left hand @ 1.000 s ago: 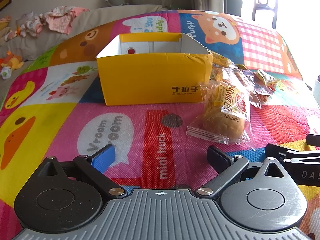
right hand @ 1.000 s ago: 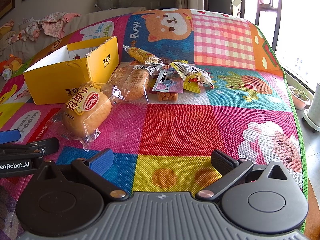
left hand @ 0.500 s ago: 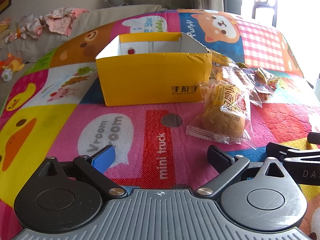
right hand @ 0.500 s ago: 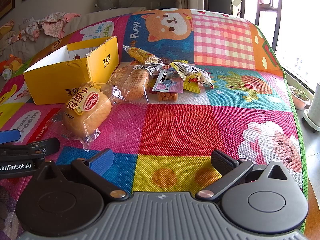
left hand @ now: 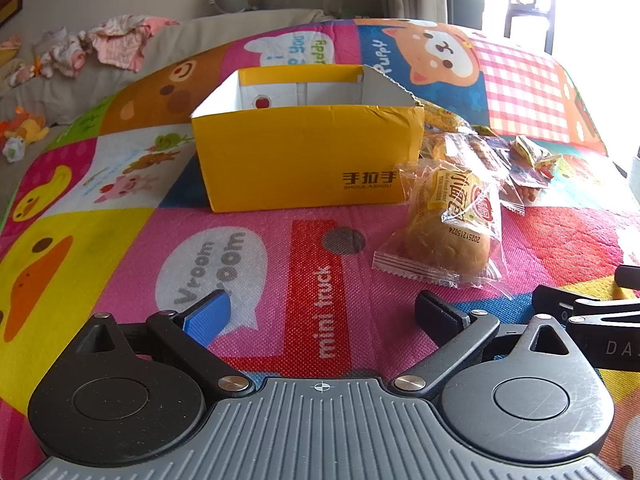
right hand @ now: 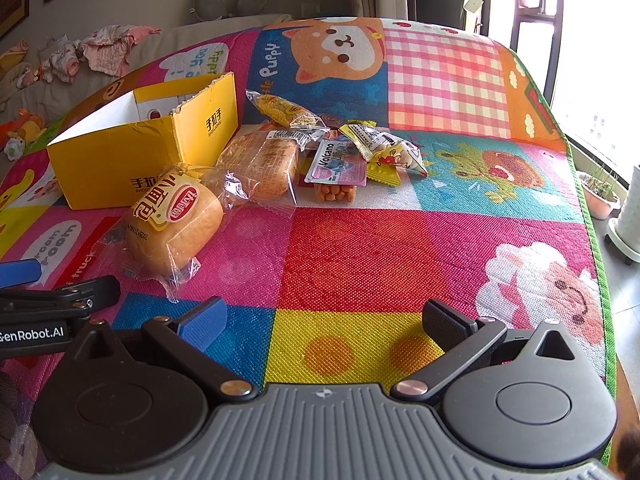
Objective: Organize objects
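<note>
Holding both grippers low over the mat point(right hand: 360, 248), we keep each pair of fingers spread wide with nothing between them. The left gripper point(left hand: 322, 314) points at the box point(left hand: 304, 160); the bun point(left hand: 448, 228) lies ahead and to the right of its fingers, just beside the box's right corner. From the right gripper point(right hand: 326, 320), the bun point(right hand: 172, 224) sits ahead to the left, clear of the fingers. Behind it lie a bread packet point(right hand: 260, 168) and more snacks point(right hand: 360, 156). We cannot see any goods in the open-topped box, though its floor is hidden.
</note>
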`<action>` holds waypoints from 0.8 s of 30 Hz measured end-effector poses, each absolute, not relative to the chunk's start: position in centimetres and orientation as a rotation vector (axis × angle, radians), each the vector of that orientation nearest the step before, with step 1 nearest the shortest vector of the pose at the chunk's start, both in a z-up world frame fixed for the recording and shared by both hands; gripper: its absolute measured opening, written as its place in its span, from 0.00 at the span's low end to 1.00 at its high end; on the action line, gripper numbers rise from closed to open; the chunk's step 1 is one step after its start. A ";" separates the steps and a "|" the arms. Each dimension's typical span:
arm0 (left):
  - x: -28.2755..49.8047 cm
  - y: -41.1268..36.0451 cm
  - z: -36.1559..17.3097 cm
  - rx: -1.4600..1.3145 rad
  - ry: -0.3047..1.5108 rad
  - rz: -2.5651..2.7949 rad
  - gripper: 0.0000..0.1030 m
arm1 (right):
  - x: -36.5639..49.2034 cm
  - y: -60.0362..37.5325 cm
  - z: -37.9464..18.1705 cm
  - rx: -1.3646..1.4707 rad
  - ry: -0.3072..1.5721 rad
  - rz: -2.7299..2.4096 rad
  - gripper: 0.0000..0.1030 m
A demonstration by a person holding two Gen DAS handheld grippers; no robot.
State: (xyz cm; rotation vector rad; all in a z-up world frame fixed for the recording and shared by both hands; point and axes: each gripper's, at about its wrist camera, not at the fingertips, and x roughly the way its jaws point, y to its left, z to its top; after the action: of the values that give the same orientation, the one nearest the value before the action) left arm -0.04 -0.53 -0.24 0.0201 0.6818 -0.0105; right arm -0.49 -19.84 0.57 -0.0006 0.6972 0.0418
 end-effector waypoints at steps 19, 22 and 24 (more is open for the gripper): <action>0.1 -0.6 -0.2 0.013 0.681 -0.013 0.99 | -0.6 -19.9 0.5 0.003 0.696 0.043 1.00; 0.1 -0.6 -0.2 0.014 0.681 -0.013 0.99 | -0.5 -19.9 0.5 0.003 0.696 0.043 1.00; 0.1 -0.6 -0.2 0.014 0.681 -0.013 0.99 | -0.6 -19.9 0.5 0.002 0.696 0.042 1.00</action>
State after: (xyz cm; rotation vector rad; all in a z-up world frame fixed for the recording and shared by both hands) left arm 0.10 -0.56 -0.24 0.0138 0.6813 -0.0129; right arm -0.56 -19.90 0.51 0.0018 0.6964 0.0424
